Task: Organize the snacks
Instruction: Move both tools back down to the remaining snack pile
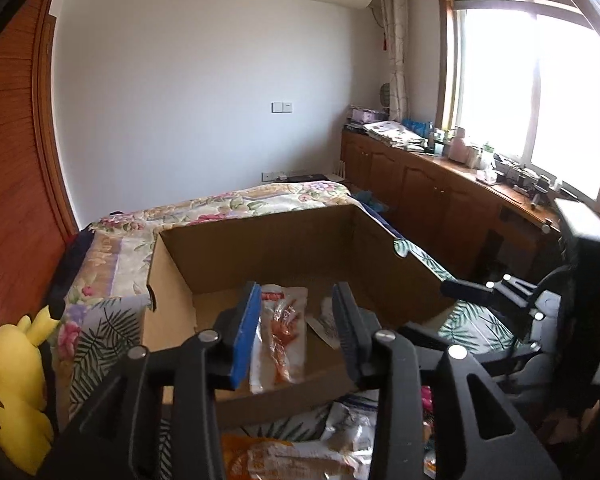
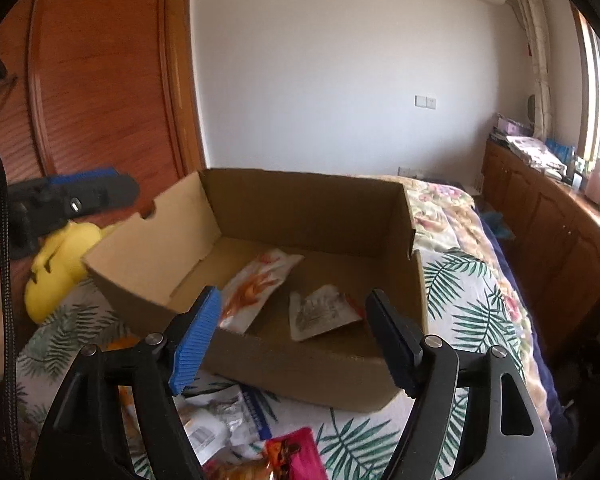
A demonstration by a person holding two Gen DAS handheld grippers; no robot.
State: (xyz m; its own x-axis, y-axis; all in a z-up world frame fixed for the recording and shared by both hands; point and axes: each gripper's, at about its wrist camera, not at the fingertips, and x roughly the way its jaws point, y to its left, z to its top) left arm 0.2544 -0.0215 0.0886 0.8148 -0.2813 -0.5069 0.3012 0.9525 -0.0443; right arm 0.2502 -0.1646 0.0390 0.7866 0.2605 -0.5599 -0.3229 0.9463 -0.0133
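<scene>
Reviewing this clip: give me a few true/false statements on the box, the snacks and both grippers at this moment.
1. The cardboard box holds two snack packets. True.
2. The left gripper clamps a packet. False: it is open, holding nothing.
3. The right gripper is open. True.
4. All snacks are boxed. False: the pink packet and others lie on the bedspread outside it.
5. A yellow plush toy sits beside the box. True.
</scene>
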